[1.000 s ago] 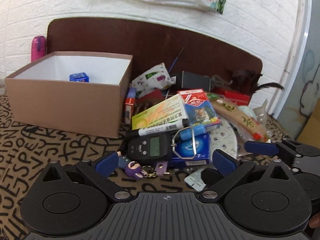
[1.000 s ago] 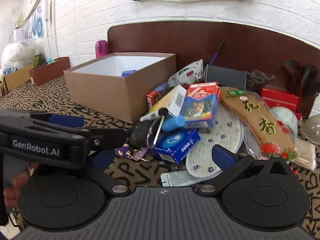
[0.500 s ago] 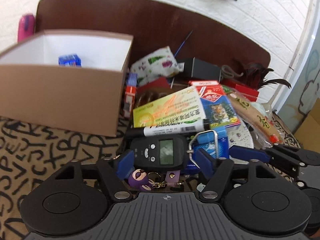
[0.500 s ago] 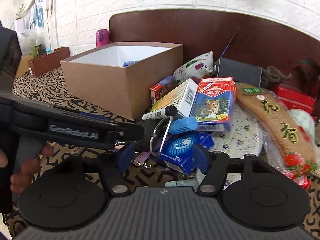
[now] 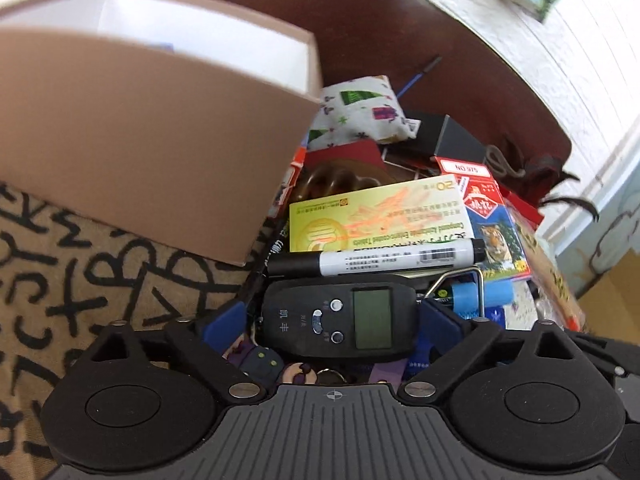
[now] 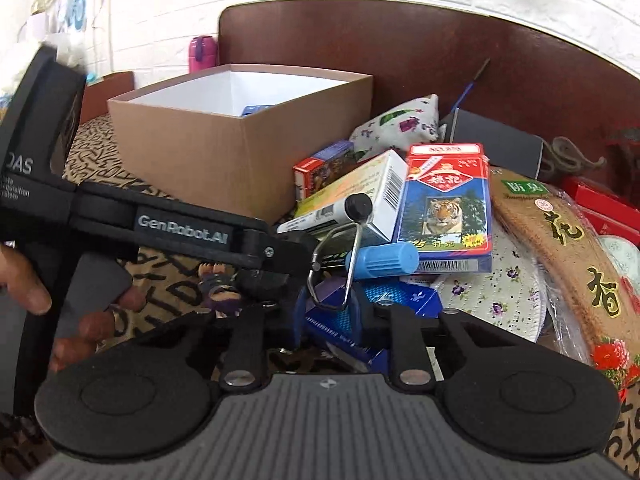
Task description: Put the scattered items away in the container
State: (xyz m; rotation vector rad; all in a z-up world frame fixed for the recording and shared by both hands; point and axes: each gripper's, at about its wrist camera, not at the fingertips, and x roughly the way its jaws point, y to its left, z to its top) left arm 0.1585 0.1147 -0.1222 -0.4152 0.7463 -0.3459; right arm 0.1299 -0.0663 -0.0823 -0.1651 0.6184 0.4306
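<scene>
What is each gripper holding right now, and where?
The left gripper clamps the black digital hanging scale across its body's two ends. The right gripper clamps the blue box by its sides.

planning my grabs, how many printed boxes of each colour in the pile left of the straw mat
red: 1 (red box)
yellow: 1 (yellow box)
blue: 2 (tiger box, blue box)
total: 4
</scene>
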